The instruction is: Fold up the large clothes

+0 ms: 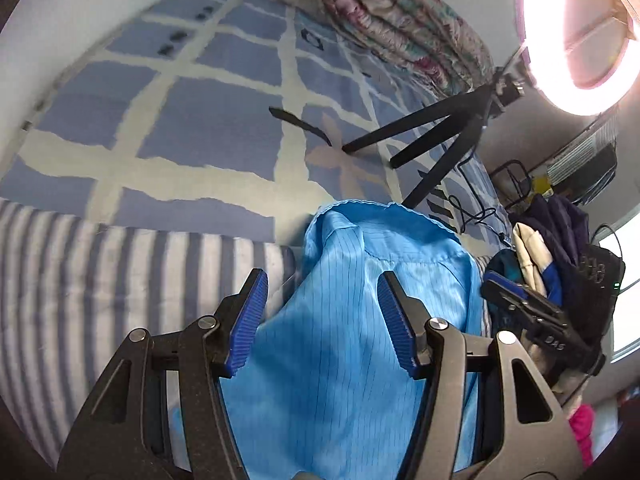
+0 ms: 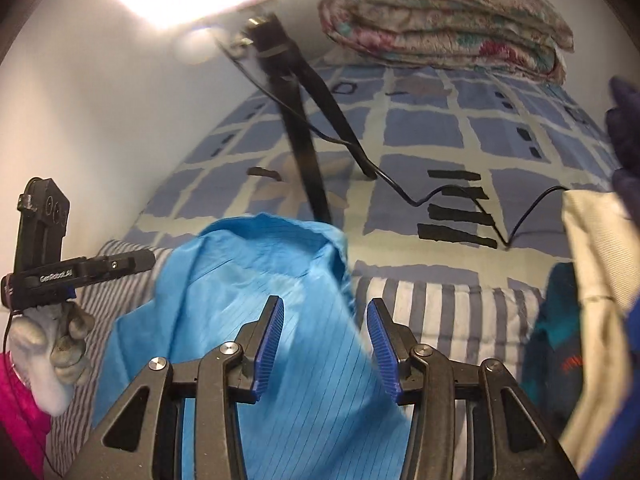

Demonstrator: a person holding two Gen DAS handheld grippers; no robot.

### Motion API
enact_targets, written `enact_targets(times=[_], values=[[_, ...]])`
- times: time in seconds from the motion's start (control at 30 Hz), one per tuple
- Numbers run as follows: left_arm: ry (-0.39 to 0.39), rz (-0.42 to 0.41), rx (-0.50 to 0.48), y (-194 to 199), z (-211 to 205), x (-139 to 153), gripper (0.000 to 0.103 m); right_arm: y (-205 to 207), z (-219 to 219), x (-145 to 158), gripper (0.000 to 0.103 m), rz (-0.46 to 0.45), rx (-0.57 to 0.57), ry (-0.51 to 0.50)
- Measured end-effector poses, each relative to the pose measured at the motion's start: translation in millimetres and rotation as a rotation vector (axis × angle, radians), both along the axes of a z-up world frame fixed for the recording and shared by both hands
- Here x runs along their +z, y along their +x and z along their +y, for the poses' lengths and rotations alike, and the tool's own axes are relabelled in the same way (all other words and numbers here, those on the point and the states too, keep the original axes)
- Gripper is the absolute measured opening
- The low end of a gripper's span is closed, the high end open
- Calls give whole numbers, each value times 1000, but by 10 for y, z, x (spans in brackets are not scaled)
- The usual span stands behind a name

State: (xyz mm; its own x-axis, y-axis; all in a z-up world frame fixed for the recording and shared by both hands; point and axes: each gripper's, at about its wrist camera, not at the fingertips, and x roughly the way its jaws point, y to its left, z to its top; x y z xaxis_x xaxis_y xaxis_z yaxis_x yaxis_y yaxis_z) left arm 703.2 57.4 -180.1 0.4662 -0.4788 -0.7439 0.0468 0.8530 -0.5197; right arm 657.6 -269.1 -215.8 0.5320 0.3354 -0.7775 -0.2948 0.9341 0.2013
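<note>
Ribbed blue pads line the black fingers of the left gripper (image 1: 320, 320), its jaws spread with nothing pinched, poised above a glossy light-blue pinstriped garment (image 1: 348, 340) that lies rumpled on a grey-and-white striped cushion (image 1: 100, 280) at the edge of a bed. The right gripper (image 2: 326, 344), jaws likewise parted and empty, hangs over the same cloth. A gloved hand (image 2: 52, 344) grips the left tool. Beyond, a blue-checked bedsheet (image 1: 208, 120) carries a black tripod (image 1: 432, 136), a glowing ring light (image 1: 580, 28), and a rolled floral quilt (image 2: 440, 24).
</note>
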Motion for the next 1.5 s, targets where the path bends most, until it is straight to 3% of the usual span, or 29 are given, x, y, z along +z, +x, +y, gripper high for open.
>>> enact_targets(times=[0.2, 0.23, 0.27, 0.33, 0.37, 0.43, 0.6, 0.7, 0.97, 1.27, 1.5], values=[[9, 29, -63, 207, -189, -174, 56, 213, 60, -185, 45, 35, 24, 29], [20, 29, -74, 221, -230, -189, 44, 240, 86, -223, 45, 43, 30, 25], [32, 30, -83, 233, -263, -200, 35, 250, 106, -252, 36, 48, 32, 23], [56, 16, -106, 247, -339, -216, 7, 251, 154, -289, 21, 57, 49, 23], [65, 6, -117, 241, -370, -211, 5, 234, 193, -280, 10, 43, 52, -6], [113, -47, -106, 183, -415, -135, 2, 170, 263, -214, 4, 0, 64, -67], [82, -147, -64, -2, -368, 167, 1, -103, 371, 136, 1, -159, 56, -153], [93, -182, -83, -147, -383, 338, 1, -232, 460, 254, 0, -185, 67, -190], [78, -261, -79, -690, -314, 853, 1, -849, 422, 824, 0, -250, 100, -115], [119, -332, -95, -1908, -418, 1432, 1, -2114, 292, 1258, 0, -269, 142, -78], [139, -359, -128, -2933, -561, 1662, 1, -3109, 150, 1197, 0, -226, 153, -33]])
